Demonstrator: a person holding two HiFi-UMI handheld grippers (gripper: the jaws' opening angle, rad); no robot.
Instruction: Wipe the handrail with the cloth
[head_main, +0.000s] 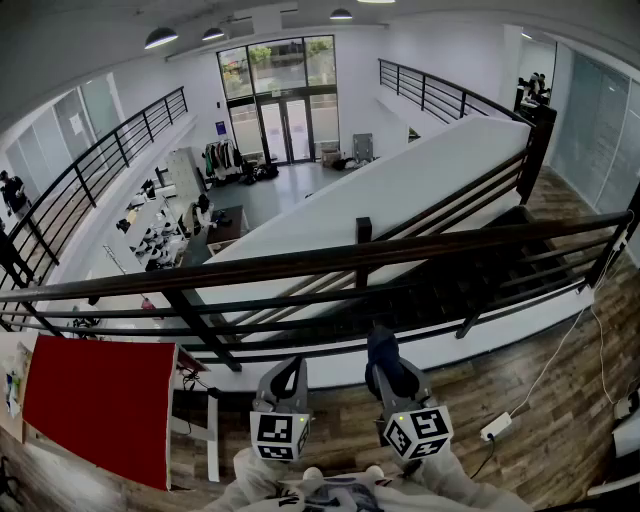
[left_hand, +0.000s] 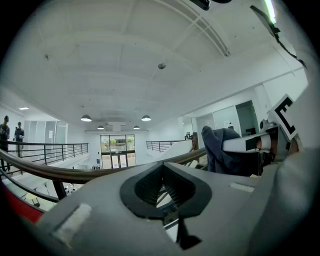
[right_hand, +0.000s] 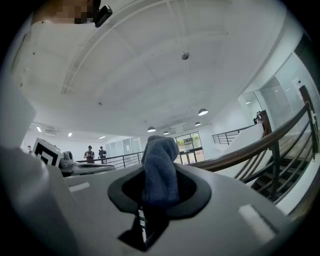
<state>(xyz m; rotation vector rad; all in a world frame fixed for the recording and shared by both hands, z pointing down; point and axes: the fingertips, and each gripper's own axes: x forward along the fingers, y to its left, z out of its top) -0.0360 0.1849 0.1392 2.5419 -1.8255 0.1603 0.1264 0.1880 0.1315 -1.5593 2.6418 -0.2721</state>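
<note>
The dark wooden handrail (head_main: 300, 262) runs across the head view on black metal posts, just ahead of both grippers. My right gripper (head_main: 386, 366) is shut on a dark blue cloth (head_main: 383, 348), whose bunched end sticks up out of the jaws a little below the rail. In the right gripper view the cloth (right_hand: 160, 167) rises from my right gripper (right_hand: 159, 192), with the handrail (right_hand: 250, 150) curving away to the right. My left gripper (head_main: 288, 372) is beside it on the left, shut and empty. The left gripper view shows my left gripper (left_hand: 162, 186), the handrail (left_hand: 60, 172) beyond it and the cloth (left_hand: 222, 150) to the right.
Beyond the rail is a drop to the lower floor (head_main: 290, 195). A staircase (head_main: 480, 285) descends on the right. A red panel (head_main: 100, 400) stands at the left. A white power strip (head_main: 495, 427) and its cable lie on the wooden floor (head_main: 545, 395). Two people (right_hand: 95, 154) stand on a far balcony.
</note>
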